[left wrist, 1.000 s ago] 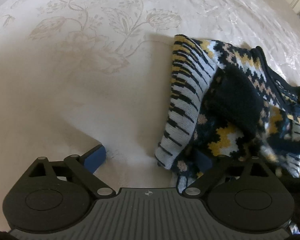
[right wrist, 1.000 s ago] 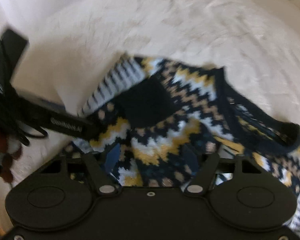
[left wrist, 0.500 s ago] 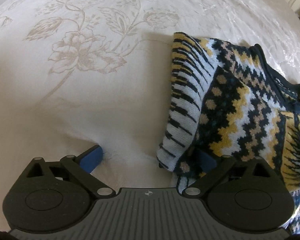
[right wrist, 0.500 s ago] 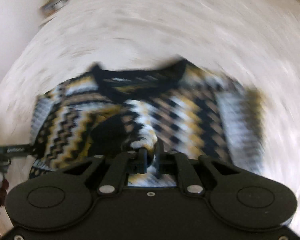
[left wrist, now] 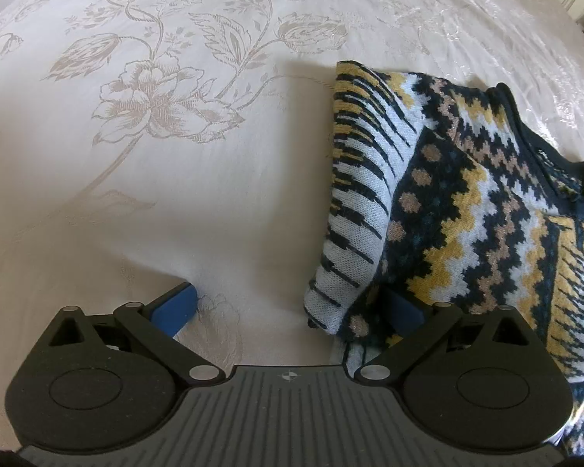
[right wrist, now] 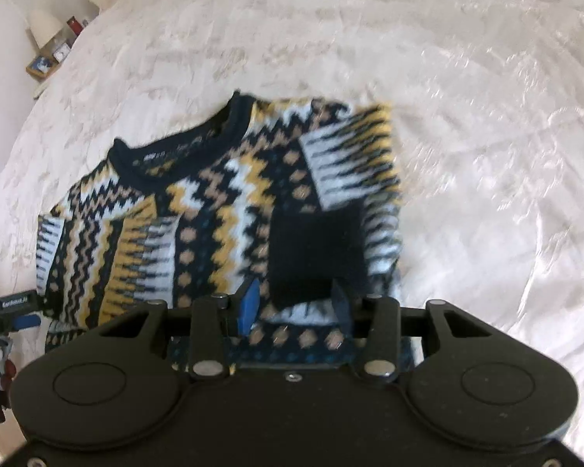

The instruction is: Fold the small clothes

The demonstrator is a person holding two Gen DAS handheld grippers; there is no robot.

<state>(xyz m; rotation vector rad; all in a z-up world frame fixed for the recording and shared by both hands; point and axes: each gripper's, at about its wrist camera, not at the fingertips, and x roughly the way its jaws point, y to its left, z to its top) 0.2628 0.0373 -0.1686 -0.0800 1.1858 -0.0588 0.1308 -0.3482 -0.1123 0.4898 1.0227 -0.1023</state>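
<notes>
The right tool [right wrist: 294, 303] is opening around the sweater [right wrist: 222, 210]'s dark cuff [right wrist: 317, 257], seemingly not pinching it, while the left tool [left wrist: 288, 309], wide apart and empty, sits at the sweater's other side.

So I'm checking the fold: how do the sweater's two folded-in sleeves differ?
The sleeve on the picture's right ends in a dark navy cuff lying on the sweater front; the picture-left sleeve shows no cuff. The right one runs down from the shoulder; the left one lies along the side. Both share the striped white, yellow and navy knit.
</notes>
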